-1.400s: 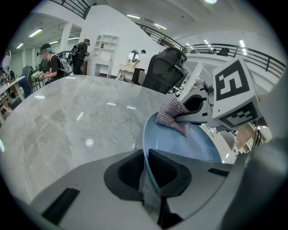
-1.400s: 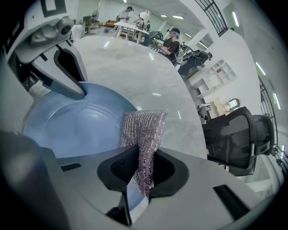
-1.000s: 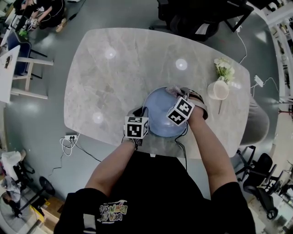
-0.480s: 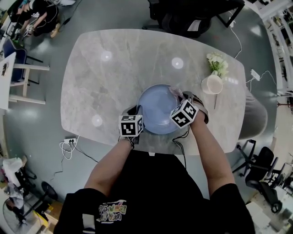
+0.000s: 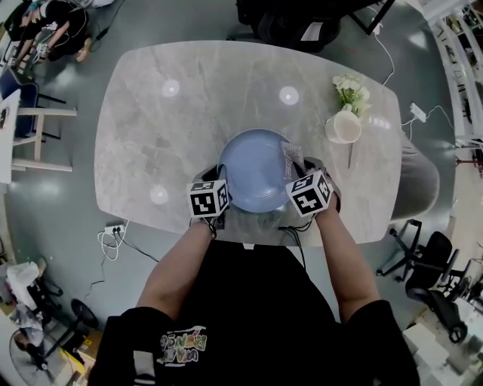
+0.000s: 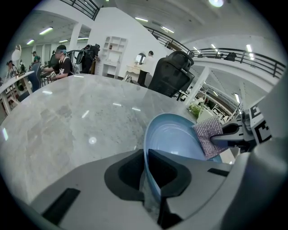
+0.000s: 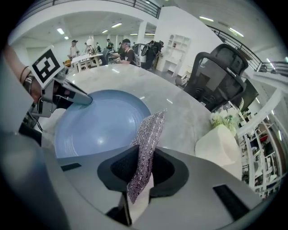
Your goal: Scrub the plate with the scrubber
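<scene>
A light blue plate (image 5: 255,169) rests on the marble table (image 5: 173,128) near its front edge. My left gripper (image 5: 219,179) is shut on the plate's left rim (image 6: 146,152), which runs between its jaws. My right gripper (image 5: 296,167) is shut on a silvery mesh scrubber (image 7: 148,139), a thin sheet standing up from its jaws. The scrubber (image 5: 291,157) lies over the plate's right edge and shows at the plate's far side as a purple-grey scrubber (image 6: 208,136) in the left gripper view. The plate (image 7: 96,123) fills the left of the right gripper view.
A cream mug (image 5: 343,127) with white flowers (image 5: 349,89) stands on the table to the right of the plate, with a thin stick beside it. Black office chairs (image 5: 302,22) stand past the far edge. People sit at desks at the far left (image 5: 53,22).
My right gripper has slid with the scrubber toward the plate's near right rim and rolled. The left gripper has kept its hold on the rim.
</scene>
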Tool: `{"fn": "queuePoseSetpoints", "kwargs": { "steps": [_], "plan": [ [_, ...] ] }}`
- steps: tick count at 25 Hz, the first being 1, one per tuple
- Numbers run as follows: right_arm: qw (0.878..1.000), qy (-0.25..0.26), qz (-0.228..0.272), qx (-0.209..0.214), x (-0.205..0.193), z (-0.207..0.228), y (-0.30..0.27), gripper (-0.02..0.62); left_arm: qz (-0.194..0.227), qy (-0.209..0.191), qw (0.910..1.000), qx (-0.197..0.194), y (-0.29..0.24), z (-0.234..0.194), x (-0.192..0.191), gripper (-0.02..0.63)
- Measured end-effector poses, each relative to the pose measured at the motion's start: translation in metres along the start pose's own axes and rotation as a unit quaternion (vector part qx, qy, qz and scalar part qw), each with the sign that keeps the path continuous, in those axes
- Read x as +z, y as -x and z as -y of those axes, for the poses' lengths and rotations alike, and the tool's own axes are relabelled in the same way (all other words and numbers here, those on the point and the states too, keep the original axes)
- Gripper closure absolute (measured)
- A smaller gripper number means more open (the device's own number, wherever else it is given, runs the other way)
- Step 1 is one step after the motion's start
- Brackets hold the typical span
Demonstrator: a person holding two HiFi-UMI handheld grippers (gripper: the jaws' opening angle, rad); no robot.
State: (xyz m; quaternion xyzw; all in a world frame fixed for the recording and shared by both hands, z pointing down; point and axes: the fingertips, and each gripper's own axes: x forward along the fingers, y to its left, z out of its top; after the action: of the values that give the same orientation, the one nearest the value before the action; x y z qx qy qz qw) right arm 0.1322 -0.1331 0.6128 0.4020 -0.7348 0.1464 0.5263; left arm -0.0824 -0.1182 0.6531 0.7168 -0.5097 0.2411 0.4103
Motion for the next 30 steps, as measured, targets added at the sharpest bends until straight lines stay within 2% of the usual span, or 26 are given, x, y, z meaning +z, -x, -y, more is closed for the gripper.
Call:
{"fn": "queuePoseSetpoints", "kwargs": {
  "steps": [6, 11, 21, 30],
  "plan": [
    [0.999, -0.027, 0.022, 0.017, -0.013, -0.022, 0.015, 0.517, 0.001, 0.014, 0.9999, 0.006, 0.000, 0.000, 0.000, 0.565],
    [0.999, -0.008, 0.032, 0.041, -0.015, -0.055, 0.024, 0.518, 0.003, 0.023, 0.9997, 0.009, 0.000, 0.000, -0.001, 0.566],
    [0.991, -0.022, 0.039, 0.126, 0.001, -0.118, 0.021, 0.520, 0.006, 0.031, 0.9994, 0.015, 0.001, 0.000, 0.001, 0.566],
    [0.987, -0.010, 0.029, 0.155, 0.015, -0.132, 0.007, 0.518, 0.004, 0.034, 0.9994, 0.011, 0.001, -0.001, 0.000, 0.566]
  ]
}}
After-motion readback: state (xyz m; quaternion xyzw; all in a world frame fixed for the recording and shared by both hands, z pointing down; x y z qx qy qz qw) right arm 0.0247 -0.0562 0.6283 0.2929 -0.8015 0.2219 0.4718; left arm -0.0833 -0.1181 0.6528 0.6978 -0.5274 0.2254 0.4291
